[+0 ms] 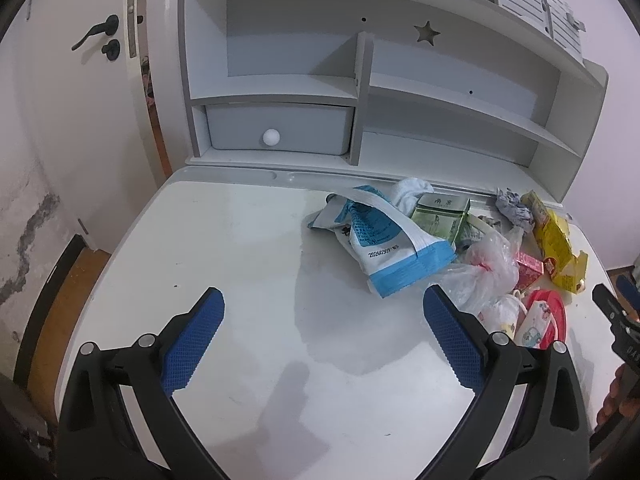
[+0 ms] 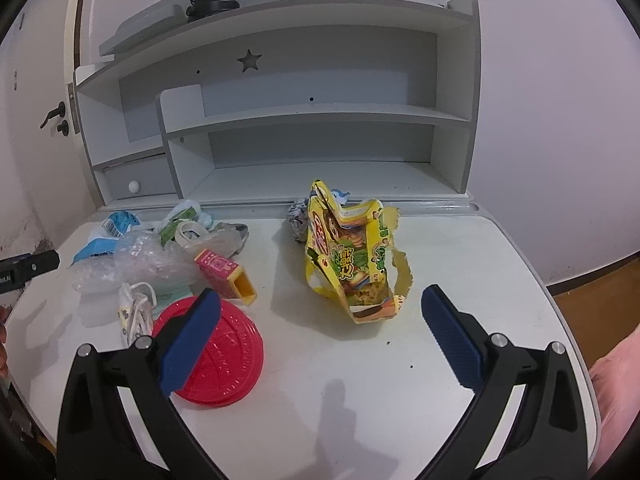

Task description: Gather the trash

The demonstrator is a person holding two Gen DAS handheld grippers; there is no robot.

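Hovering above the white worktop [image 2: 460, 248], both tools are spread wide and carry nothing. The right hand-held gripper [image 2: 320, 312] faces a torn yellow snack box [image 2: 352, 256] standing open just ahead of its fingertips, with a red round lid [image 2: 228, 356] lying under its left finger. The left hand-held gripper [image 1: 322, 312] points at bare worktop, with the blue-and-white pouch [image 1: 384, 248] just beyond and the clear plastic bag [image 1: 484, 268] beside its right finger. A green carton [image 1: 440, 216] and a crumpled paper ball [image 1: 514, 208] lie further back, near the shelf unit [image 1: 400, 92]. By my reading, collecting has hardly begun: the litter lies scattered and no bin shows. The next move probably calls for easing the right tool forward around the yellow box and closing gently, since thin card crushes.
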